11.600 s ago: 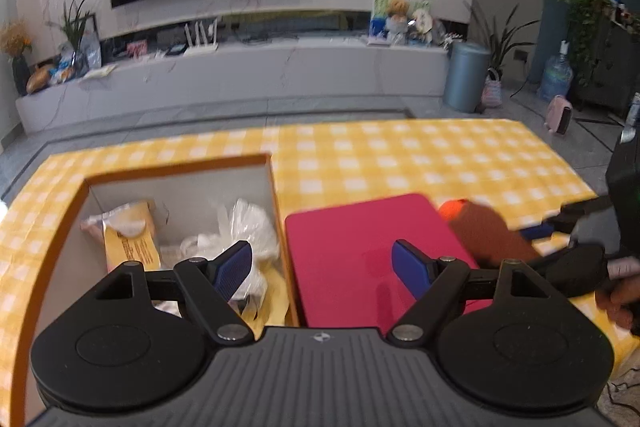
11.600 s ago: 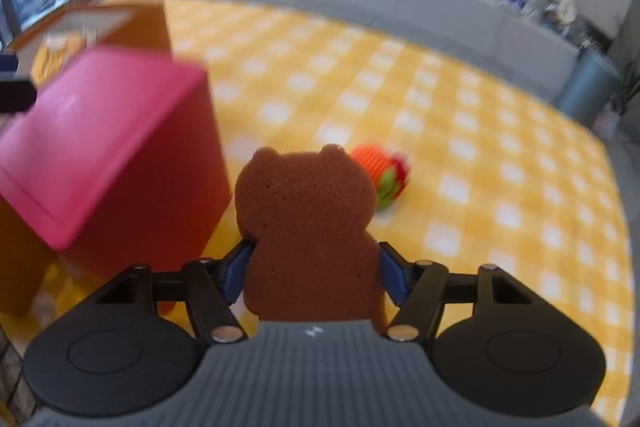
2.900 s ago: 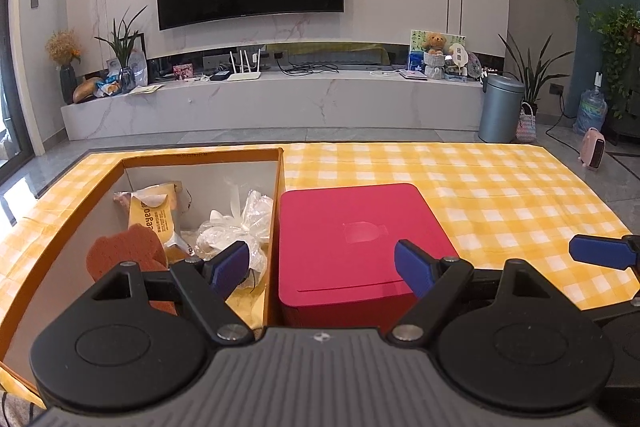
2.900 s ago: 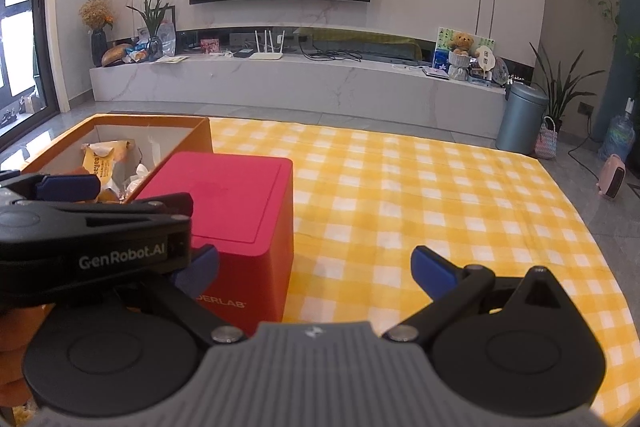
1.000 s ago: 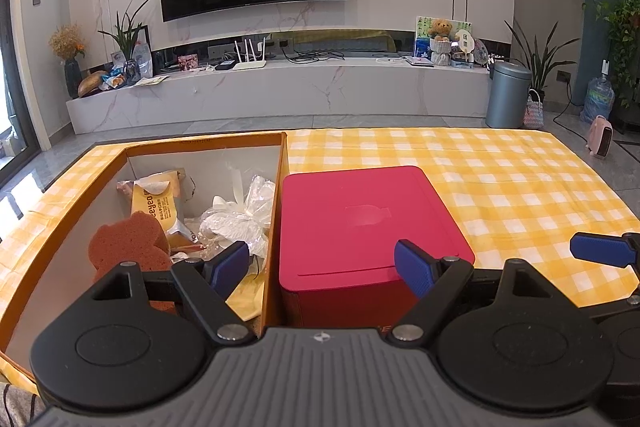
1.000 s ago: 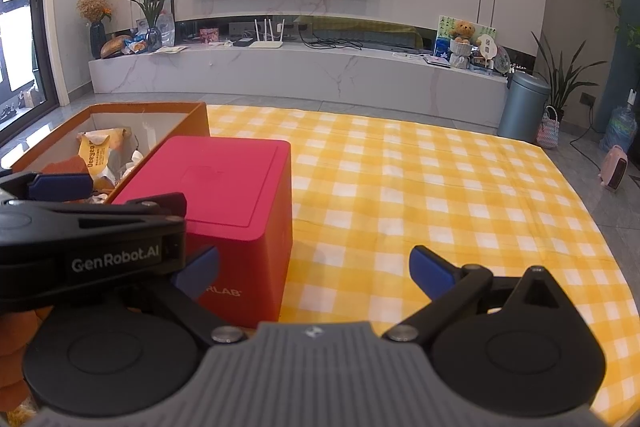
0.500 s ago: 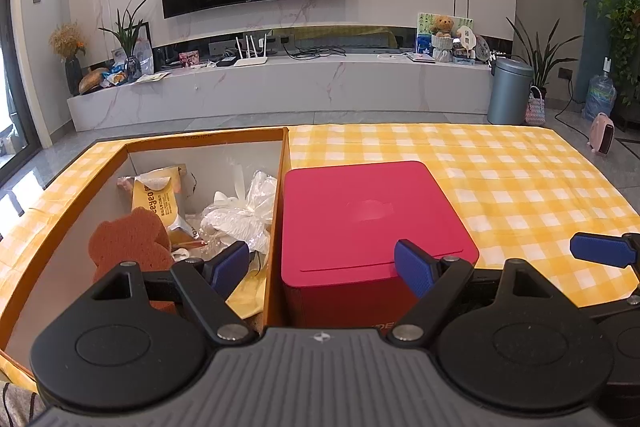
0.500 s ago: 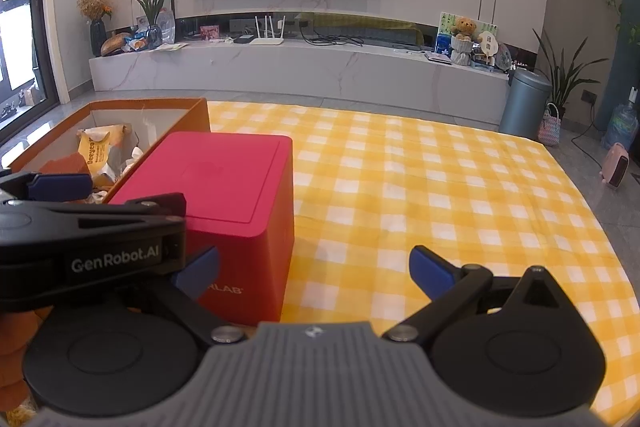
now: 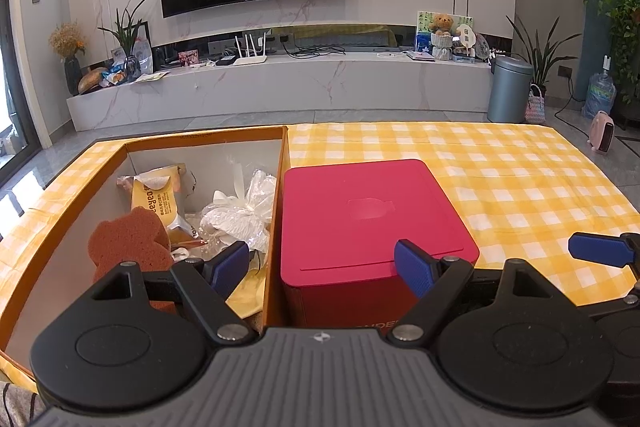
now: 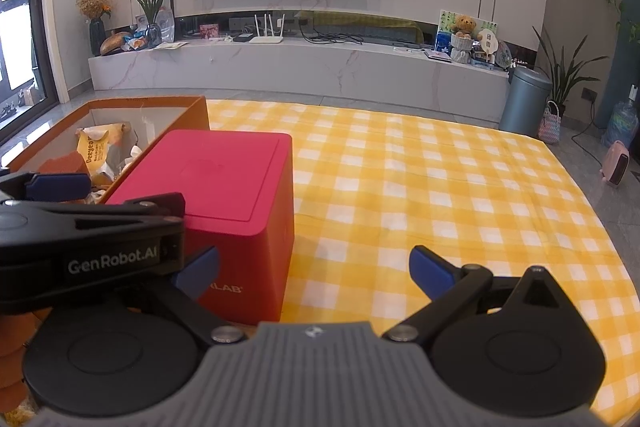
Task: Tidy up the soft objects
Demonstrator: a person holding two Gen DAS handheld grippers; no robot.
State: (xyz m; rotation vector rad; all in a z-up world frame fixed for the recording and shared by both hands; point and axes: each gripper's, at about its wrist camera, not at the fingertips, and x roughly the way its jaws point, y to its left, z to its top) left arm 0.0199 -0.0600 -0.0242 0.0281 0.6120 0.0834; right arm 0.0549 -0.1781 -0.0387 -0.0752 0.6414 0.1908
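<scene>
a: how are the claws?

b: the left gripper (image 9: pixel 322 267) is spread wide with nothing between its blue pads (image 9: pixel 230 267); it hangs over the seam between the orange box (image 9: pixel 280 163) and the red box (image 9: pixel 372 211). the right gripper (image 10: pixel 314 269) is just as wide and bare, over the yellow checked cloth (image 10: pixel 440 187) beside the red box (image 10: pixel 224 179).

a: and the soft things?

b: the brown bear sponge (image 9: pixel 128 241) stands in the orange box, near its left wall, by a yellow snack pack (image 9: pixel 158 195) and a white plastic bag (image 9: pixel 240 215) (from the right wrist only the sponge's top (image 10: pixel 66 161) peeks out behind the left gripper's pad).

a: what changed?

b: 11.6 s ago the right gripper was clamped on that sponge, and an orange toy lay on the cloth; now the sponge is in the box and the cloth shows no toy. over the last half second both claws have barely moved.
</scene>
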